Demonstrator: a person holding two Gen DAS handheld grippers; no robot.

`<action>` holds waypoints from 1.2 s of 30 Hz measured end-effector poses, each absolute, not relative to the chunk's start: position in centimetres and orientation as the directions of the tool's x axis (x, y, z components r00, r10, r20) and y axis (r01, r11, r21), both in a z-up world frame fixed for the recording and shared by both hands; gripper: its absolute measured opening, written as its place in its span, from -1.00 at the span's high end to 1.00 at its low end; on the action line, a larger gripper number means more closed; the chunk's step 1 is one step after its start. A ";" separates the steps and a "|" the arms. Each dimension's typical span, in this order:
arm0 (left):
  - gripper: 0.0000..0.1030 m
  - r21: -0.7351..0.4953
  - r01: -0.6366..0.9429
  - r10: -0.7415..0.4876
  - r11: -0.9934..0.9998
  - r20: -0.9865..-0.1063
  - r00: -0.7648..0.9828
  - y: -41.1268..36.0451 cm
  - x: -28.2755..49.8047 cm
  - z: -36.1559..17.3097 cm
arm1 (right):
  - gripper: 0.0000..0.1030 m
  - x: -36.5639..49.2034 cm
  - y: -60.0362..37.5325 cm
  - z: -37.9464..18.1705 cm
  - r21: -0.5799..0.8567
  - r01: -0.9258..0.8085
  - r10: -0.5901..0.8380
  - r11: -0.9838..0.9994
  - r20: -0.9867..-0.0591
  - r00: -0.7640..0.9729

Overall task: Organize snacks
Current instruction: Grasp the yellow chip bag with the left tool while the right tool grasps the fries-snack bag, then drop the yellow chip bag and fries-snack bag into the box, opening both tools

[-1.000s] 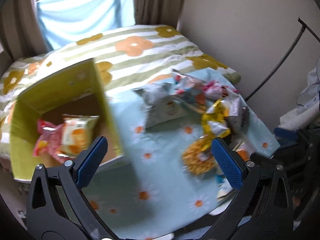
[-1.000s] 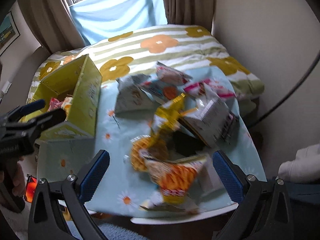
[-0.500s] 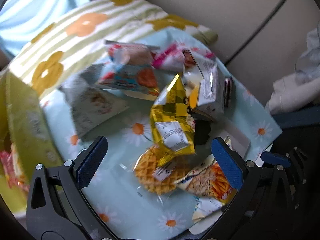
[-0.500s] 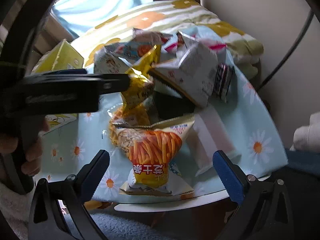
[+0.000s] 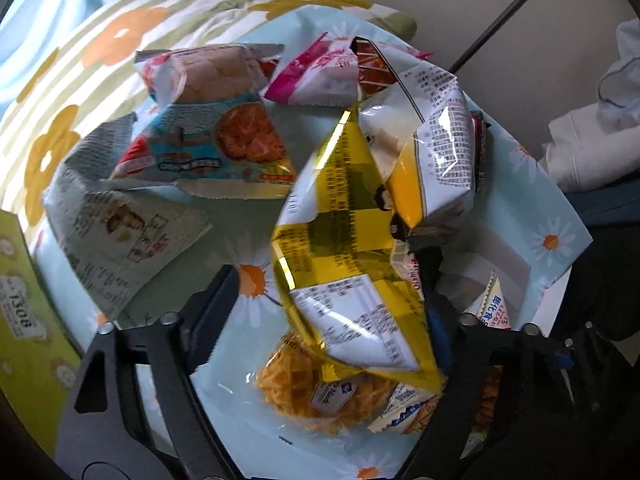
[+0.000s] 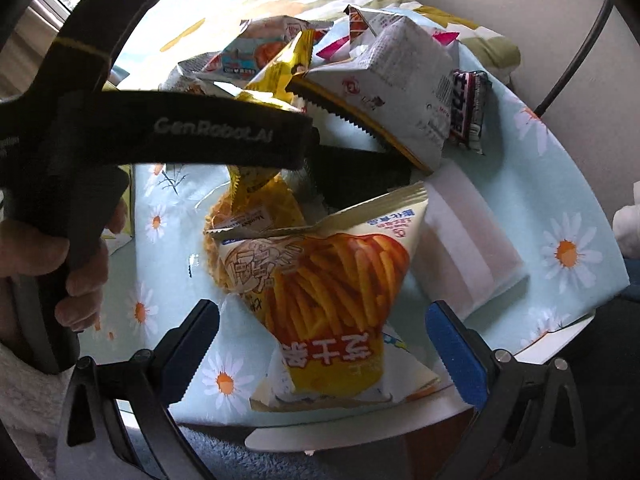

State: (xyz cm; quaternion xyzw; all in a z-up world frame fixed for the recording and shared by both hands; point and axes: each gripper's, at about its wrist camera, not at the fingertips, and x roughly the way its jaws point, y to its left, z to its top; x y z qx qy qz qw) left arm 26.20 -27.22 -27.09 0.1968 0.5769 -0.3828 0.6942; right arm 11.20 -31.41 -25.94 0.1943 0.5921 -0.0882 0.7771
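Daisy-print cloth (image 5: 552, 208) covers my small worktop, piled with snack packets; behind it lies a striped bed cover (image 5: 120, 32). My left claw (image 5: 332, 312) has just been closing, its jaws either side of the gold packet (image 5: 340, 216), though I cannot tell if both pads press it. A waffle snack (image 5: 296, 392) lies under the gold packet. My right claw (image 6: 320, 344) is spread wide over the fries packet (image 6: 328, 280). Only the right view shows my left claw's body crossing in front, hiding packets. A green box (image 5: 24, 312) stands at the left edge; I cannot see inside it.
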 end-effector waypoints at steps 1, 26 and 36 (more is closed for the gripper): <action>-0.20 -0.170 0.763 -0.305 0.624 -0.952 0.037 -27.3 26.2 -27.2 | -0.93 11.3 -31.3 -26.1 0.195 0.369 0.090 0.909 -0.955 0.282; 0.17 -0.147 0.765 -0.318 0.627 -0.945 0.079 -25.0 25.6 -26.0 | -0.09 12.2 -30.7 -27.7 0.174 0.352 0.089 0.920 -0.965 0.246; 0.18 -0.135 0.724 -0.341 0.677 -0.928 0.147 -23.2 24.4 -22.7 | -0.09 10.6 -32.4 -24.5 0.187 0.293 0.097 0.938 -0.951 0.294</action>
